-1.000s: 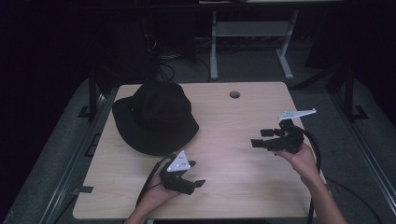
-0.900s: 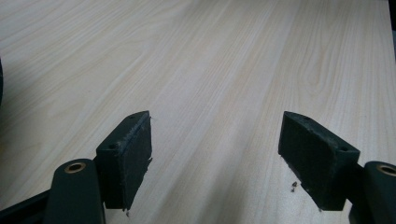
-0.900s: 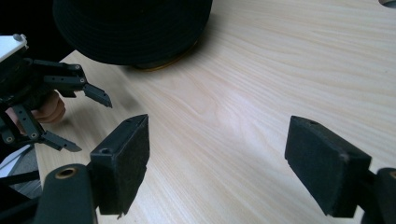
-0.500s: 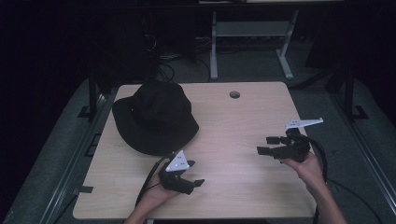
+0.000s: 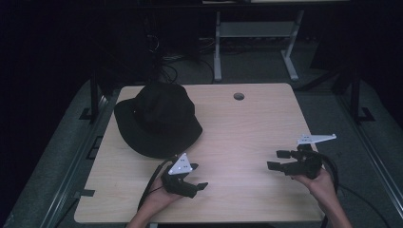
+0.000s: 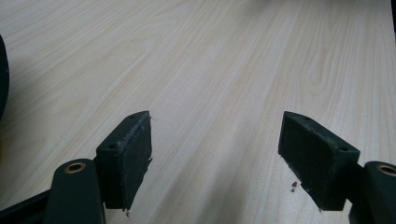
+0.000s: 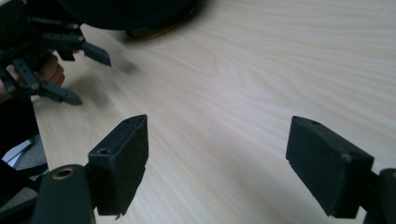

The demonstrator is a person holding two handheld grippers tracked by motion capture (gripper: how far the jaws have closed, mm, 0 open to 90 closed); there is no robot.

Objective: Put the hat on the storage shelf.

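- black hat point(image 5: 159, 118) is seen lying on the far left part of the wooden table point(image 5: 247, 123), brim flat on the top, crown up.
- left gripper point(image 5: 196, 183) is held near the table's near edge, left of centre, just near-right of the hat brim but apart from it; grey 3-cornered plate point(image 5: 182, 164) is carried on top.
- its jaws are spread wide w/ nothing between them; in the left gripper view only bare wood grain is seen between the pads point(image 6: 135, 154), and the hat's dark edge point(image 6: 3, 74) is caught at the far left.
- right gripper point(image 5: 276, 159) is held over the near right part of the table, well apart from the hat, jaws pointed left toward the table centre.
- its jaws are also parted wide, nothing gripped; bare table is seen between them in the right gripper view.
- hat point(image 7: 126, 11) and left gripper point(image 7: 88, 74) are seen farther off in the right gripper view, at top left.
- round cable hole point(image 5: 238, 96) is set in the table near the far edge.
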